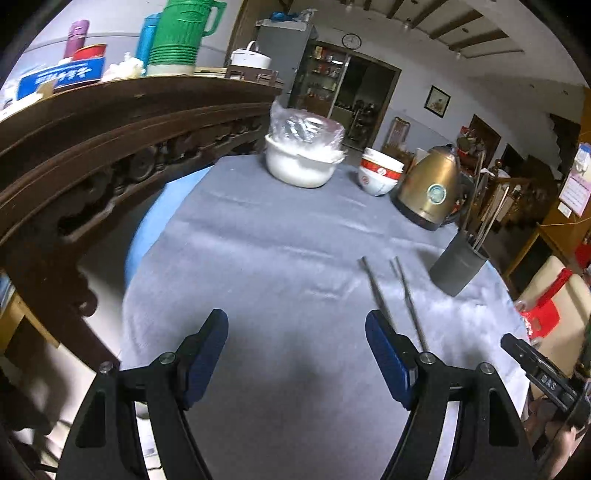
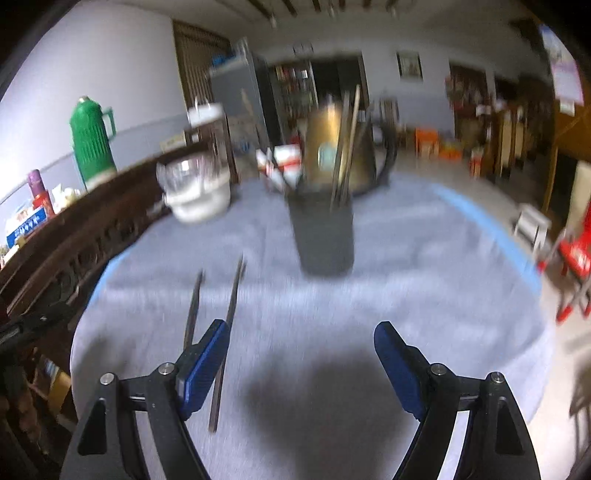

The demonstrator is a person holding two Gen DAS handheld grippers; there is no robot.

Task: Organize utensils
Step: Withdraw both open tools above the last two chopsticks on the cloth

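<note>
The right gripper (image 2: 301,354) hangs wide apart and empty over the grey cloth (image 2: 406,280). Two chopsticks (image 2: 229,317) lie beside its left finger. Ahead stands a dark holder (image 2: 325,236) with more sticks upright inside, a kettle (image 2: 332,147) behind. The view is blurred.

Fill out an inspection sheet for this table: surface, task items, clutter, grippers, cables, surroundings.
Surface: grey tablecloth, wrinkled.
Task items: two chopsticks lying loose; dark holder already holding sticks.
Clutter: gold kettle, stacked bowls, white pot under plastic wrap.
Grippers: left gripper open, empty; right gripper open, empty.
Cables: nothing seen.
Surroundings: carved wooden sideboard, green thermos.
</note>
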